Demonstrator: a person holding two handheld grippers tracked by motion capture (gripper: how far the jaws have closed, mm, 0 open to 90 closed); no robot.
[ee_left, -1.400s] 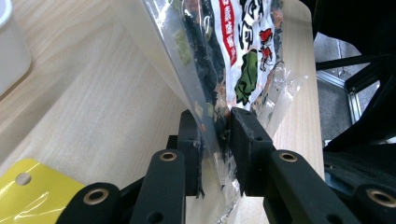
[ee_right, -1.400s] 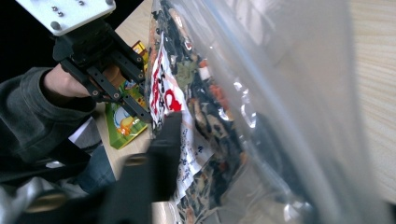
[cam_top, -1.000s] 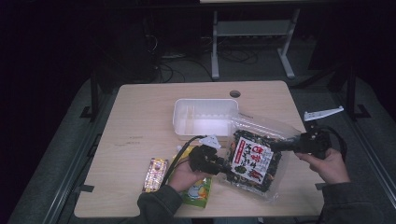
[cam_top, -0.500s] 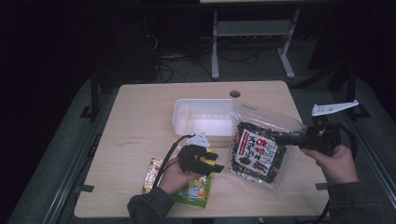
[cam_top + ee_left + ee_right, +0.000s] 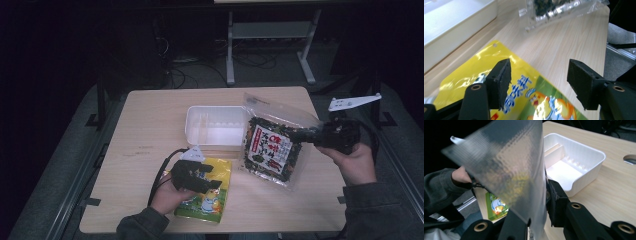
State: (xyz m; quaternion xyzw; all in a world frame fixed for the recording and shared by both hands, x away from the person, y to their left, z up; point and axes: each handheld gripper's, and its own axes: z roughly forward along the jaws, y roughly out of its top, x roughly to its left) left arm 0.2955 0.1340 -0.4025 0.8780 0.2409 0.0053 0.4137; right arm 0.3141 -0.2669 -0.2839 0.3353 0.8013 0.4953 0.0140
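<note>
At 3 o'clock of the white tray [image 5: 215,125], the right gripper [image 5: 300,136] clamps the clear seaweed snack bag [image 5: 272,145] tilted above the tabletop [image 5: 150,120], while the left gripper [image 5: 212,176], jaws just opened wide, hovers over the yellow snack pouch [image 5: 212,200] at 6 o'clock.

One light wooden table [image 5: 150,130]. One white rectangular plastic tray [image 5: 216,126]. One clear plastic bag of dark dried bits with a red-and-white label [image 5: 272,149]. One yellow-green flat snack packet [image 5: 210,192]. Two black claws: left claw [image 5: 209,176], right claw [image 5: 300,136].
</note>
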